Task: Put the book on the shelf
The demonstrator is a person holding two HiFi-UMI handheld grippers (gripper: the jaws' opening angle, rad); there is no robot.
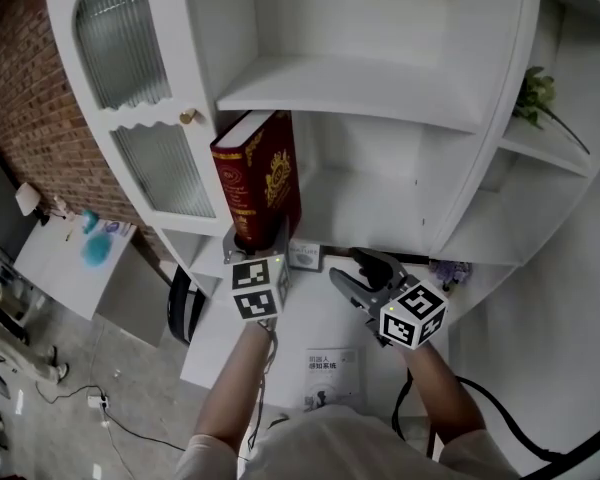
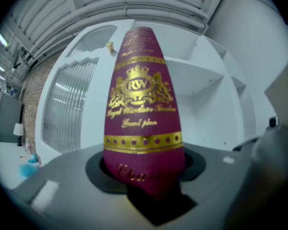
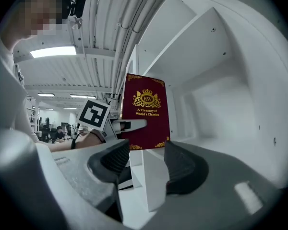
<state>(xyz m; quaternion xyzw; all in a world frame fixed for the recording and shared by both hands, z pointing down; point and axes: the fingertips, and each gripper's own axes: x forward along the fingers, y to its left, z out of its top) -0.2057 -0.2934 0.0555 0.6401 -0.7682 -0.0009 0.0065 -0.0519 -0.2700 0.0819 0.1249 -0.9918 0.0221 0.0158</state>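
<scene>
While left gripper [image 1: 254, 243] clamps lower end of red book [image 1: 262, 178], book stands upright at left side of middle compartment of white shelf unit [image 1: 360, 83], spine facing that gripper. Right gripper [image 1: 352, 268]: jaws apart, nothing between, just right of book. Side shelf at right holds green plant [image 1: 533, 96]. Small grey item [image 1: 305, 256] beside book's foot.

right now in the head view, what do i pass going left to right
glass cabinet door → red book → right tool → plant
</scene>
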